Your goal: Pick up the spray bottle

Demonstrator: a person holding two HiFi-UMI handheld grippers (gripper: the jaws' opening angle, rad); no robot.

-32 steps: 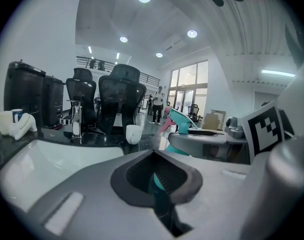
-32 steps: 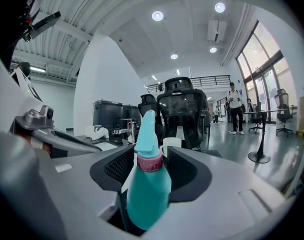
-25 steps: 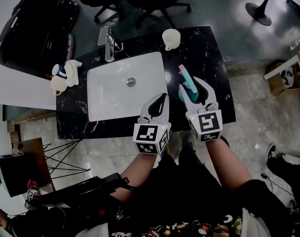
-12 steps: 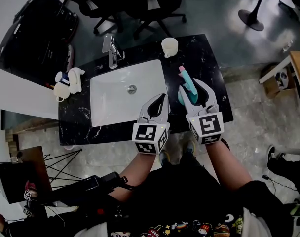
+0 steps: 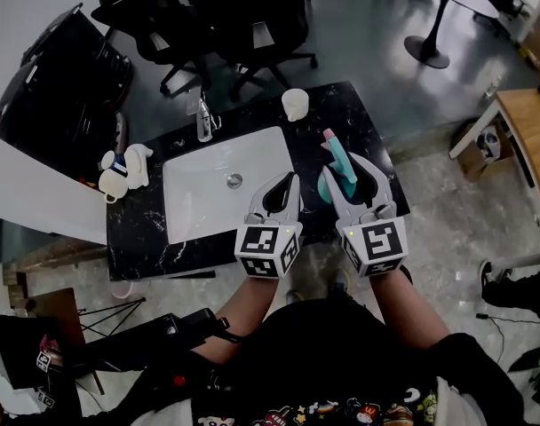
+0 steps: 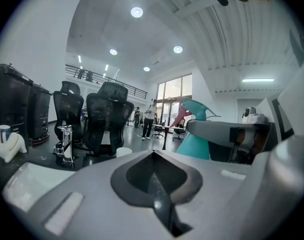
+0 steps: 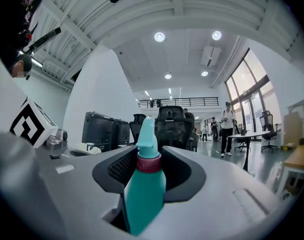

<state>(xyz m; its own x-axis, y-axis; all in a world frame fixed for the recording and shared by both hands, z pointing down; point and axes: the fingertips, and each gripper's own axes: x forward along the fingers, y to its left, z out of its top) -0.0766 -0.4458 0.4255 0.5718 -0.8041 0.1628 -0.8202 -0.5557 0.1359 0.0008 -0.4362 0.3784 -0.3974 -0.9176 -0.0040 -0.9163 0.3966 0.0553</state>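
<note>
The teal spray bottle [image 5: 339,156] with a pink nozzle tip is upright between the jaws of my right gripper [image 5: 345,174], which is shut on its body above the right end of the black counter. In the right gripper view the bottle [image 7: 146,184] fills the gap between the jaws, its red collar and teal head sticking up past them. My left gripper [image 5: 290,181] hovers beside it over the sink's near right corner, shut with nothing in it. The left gripper view shows its jaws [image 6: 154,156] meeting, with the bottle [image 6: 197,139] off to the right.
A white sink [image 5: 190,204] is set in the black marble counter [image 5: 146,229], with a chrome faucet [image 5: 203,118] behind it. A white mug [image 5: 294,105] stands at the back right, white figurines [image 5: 123,165] at the left end. Office chairs [image 5: 243,25] stand beyond, a wooden table [image 5: 528,122] at right.
The counter has shrunk and drifted up in view as the camera and both grippers rose. The right gripper keeps its hold on the bottle throughout.
</note>
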